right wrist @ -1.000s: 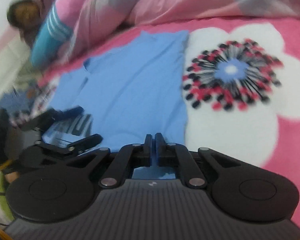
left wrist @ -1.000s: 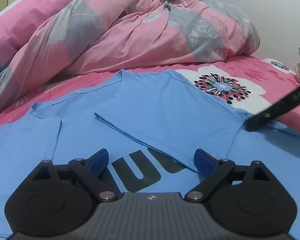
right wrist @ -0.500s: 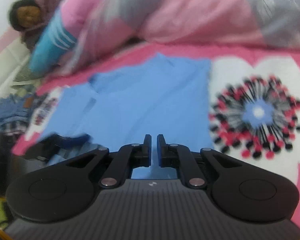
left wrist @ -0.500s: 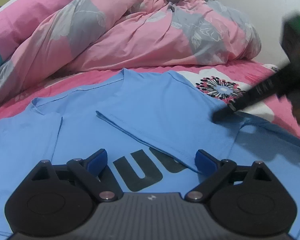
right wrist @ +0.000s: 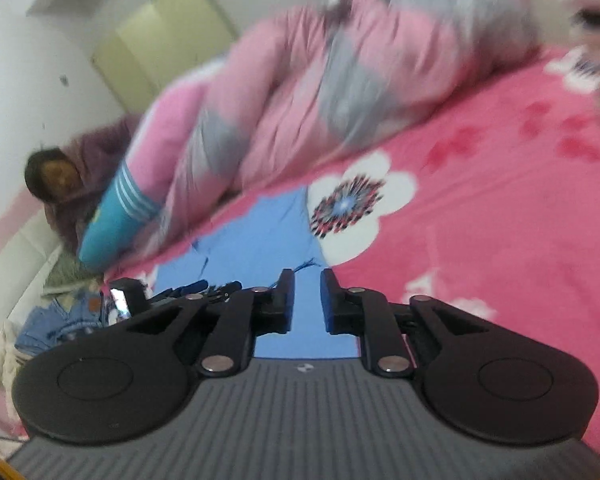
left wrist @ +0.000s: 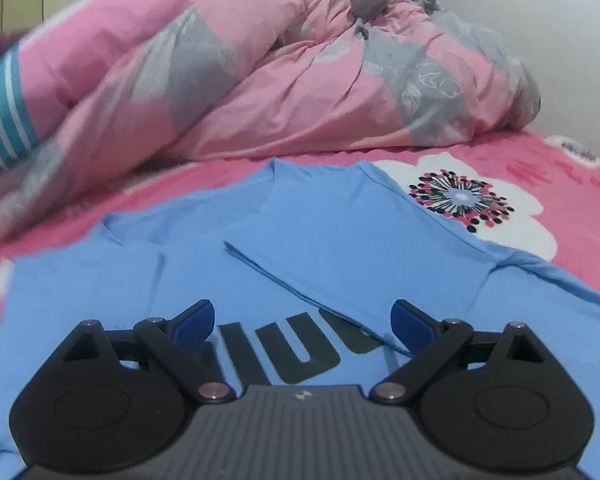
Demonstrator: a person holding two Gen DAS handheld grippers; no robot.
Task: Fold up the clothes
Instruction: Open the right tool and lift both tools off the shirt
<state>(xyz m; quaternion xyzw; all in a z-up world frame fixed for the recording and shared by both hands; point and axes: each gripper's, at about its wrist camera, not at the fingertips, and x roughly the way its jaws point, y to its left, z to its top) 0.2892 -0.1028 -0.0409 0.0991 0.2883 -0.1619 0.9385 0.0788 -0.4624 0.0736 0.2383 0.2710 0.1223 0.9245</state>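
The left gripper [left wrist: 302, 320] has its blue-padded fingers [left wrist: 192, 320] spread wide and holds nothing; they hang low over the printed front of the blue T-shirt [left wrist: 340, 240], one finger on each side of the dark lettering [left wrist: 300, 350]. The right gripper [right wrist: 307, 300] is up off the cloth and tilted, its fingers [right wrist: 284, 300] parted by a narrow gap with only blue fabric showing far behind that gap, so it too grips nothing. That view is blurred, so little else there is sure.

The T-shirt lies flat on the bed, on a pink flowered sheet [left wrist: 560, 200]. One side panel is laid over the middle, and its hemmed edge [left wrist: 308, 296] runs slantwise across the chest and covers part of the lettering. A sleeve [left wrist: 80, 280] lies flat at the left of the left wrist view; the other side trails off to the right. So the shirt is part folded.

The cloth looks thin, light and limp: it will drape and sag from any pinch, and a single layer may slide over the one beneath. I judge the firmest hold to be at a hem or a corner, where the fabric is doubled and stitched, with both grippers lifting together to keep an edge straight. A rumpled pink and grey quilt [left wrist: 300, 80] lies behind, well apart from the shirt.
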